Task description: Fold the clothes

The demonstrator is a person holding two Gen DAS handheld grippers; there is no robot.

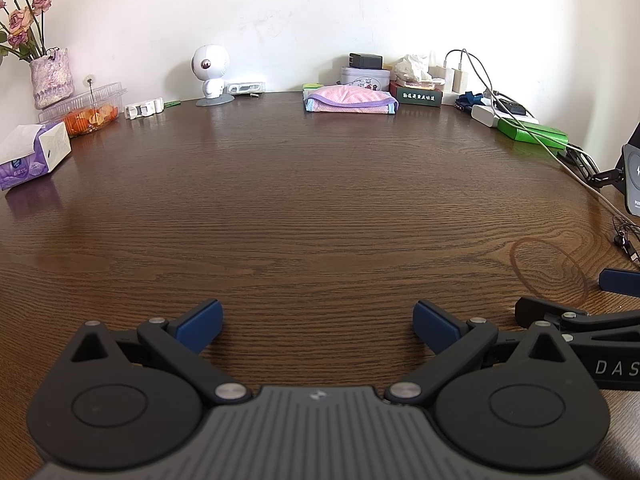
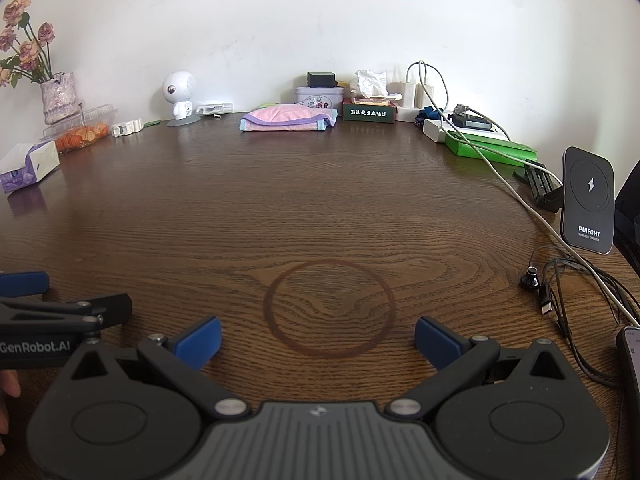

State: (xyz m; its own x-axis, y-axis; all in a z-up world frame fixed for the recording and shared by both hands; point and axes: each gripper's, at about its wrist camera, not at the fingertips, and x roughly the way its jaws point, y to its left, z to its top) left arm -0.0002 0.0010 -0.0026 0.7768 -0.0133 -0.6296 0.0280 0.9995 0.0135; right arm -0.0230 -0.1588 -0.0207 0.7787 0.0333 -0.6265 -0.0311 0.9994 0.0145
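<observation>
A folded pink garment with lilac trim (image 1: 350,99) (image 2: 289,118) lies at the far edge of the dark wooden table (image 1: 304,200) (image 2: 312,200), close to the wall. My left gripper (image 1: 318,324) rests low over the near part of the table, open, with nothing between its blue pads. My right gripper (image 2: 318,340) is also open and holds nothing, just before a round ring stain (image 2: 330,308). The two grippers sit side by side; the right one shows at the edge of the left wrist view (image 1: 580,312). Both are far from the garment.
Along the back stand a flower vase (image 1: 52,76), a plastic box of oranges (image 1: 90,110), a tissue box (image 1: 34,152), a white robot figure (image 1: 210,74), a tin (image 2: 318,96) and green boxes (image 2: 488,148). Cables (image 2: 560,292), a wireless charger (image 2: 590,200) and a phone (image 2: 632,360) crowd the right side.
</observation>
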